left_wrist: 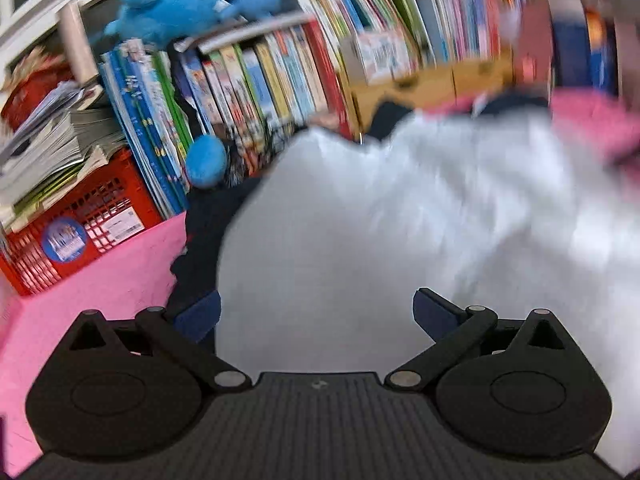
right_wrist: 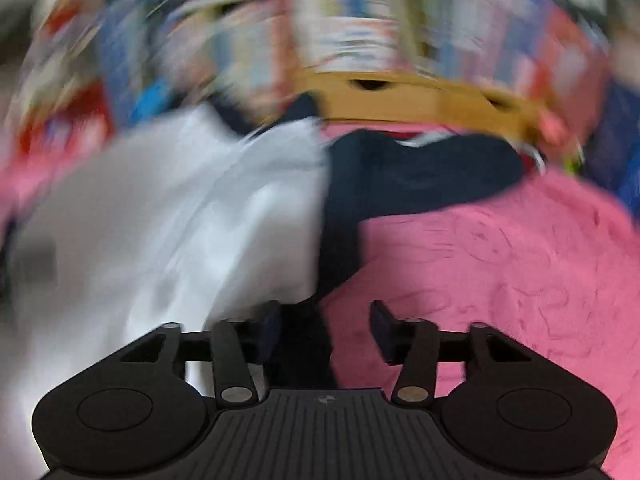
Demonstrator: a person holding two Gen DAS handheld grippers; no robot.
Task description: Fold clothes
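The white garment [left_wrist: 400,216] lies spread over a pink blanket [left_wrist: 100,280], filling the centre and right of the left wrist view, with a dark navy garment [right_wrist: 400,172] showing along its edge. The left hand-held gripper [left_wrist: 316,316] has its jaws spread wide with white cloth lying flat between and beyond them, pinching nothing. In the right wrist view the white garment lies to the left and centre, running from lower left up toward the middle, while the navy one trails down to the right hand-held gripper [right_wrist: 324,328], whose jaws stand partly apart with dark cloth between them; the blur is heavy, so whether the pads actually touch that cloth is hard to say, though they seem clear of it. A row of books [left_wrist: 280,72] and a red crate [left_wrist: 80,236] stand behind. The left gripper sits nearer the white cloth's middle, the right nearer its edge.
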